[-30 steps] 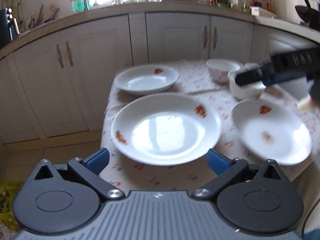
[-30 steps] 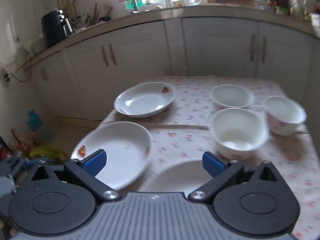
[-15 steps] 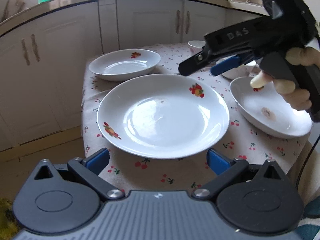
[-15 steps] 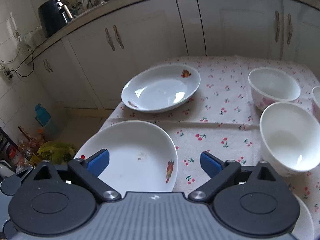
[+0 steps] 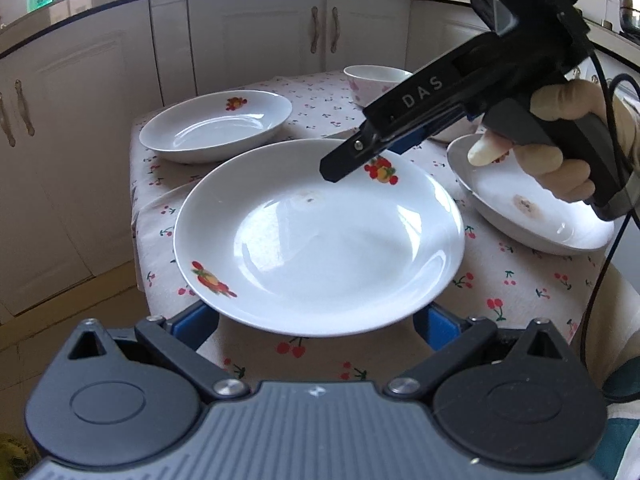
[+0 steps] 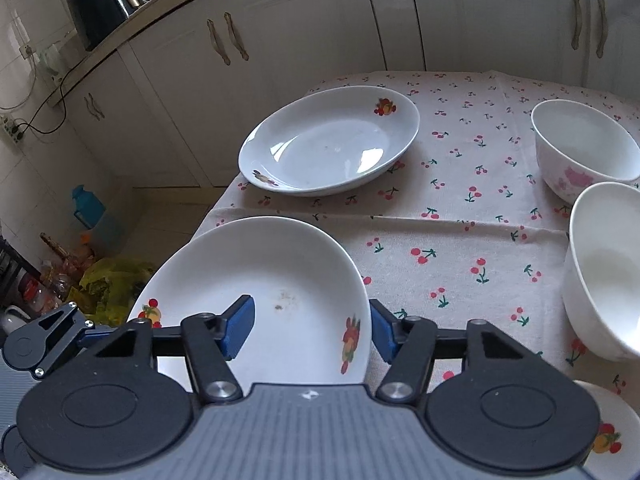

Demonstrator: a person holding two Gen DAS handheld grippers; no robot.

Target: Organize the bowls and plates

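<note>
A large white plate (image 5: 320, 236) with fruit prints lies at the near left corner of the cherry-print table (image 5: 520, 280). My left gripper (image 5: 316, 324) is open at the plate's near rim, which hides its fingertips. The right gripper (image 6: 312, 330) reaches down over the same plate (image 6: 260, 280). Its jaws are closing: one pad (image 6: 240, 326) is inside the plate, the other is just outside the rim, and the inner pad is still clear of the rim. A second plate (image 6: 328, 140) lies at the back left and a third (image 5: 532, 216) at the right. Two bowls (image 6: 584, 148) (image 6: 604, 268) stand on the right.
White cabinets (image 6: 320, 20) run behind the table. The table's left edge drops to a floor with a yellow bag (image 6: 112, 280) and a blue jug (image 6: 88, 204). A black cable (image 5: 608, 200) hangs from the right gripper, held by a hand (image 5: 560, 148).
The right gripper swung left and down from the bowls to the near plate, and its jaws narrowed around the rim. My left gripper came closer to the plate's near rim.
</note>
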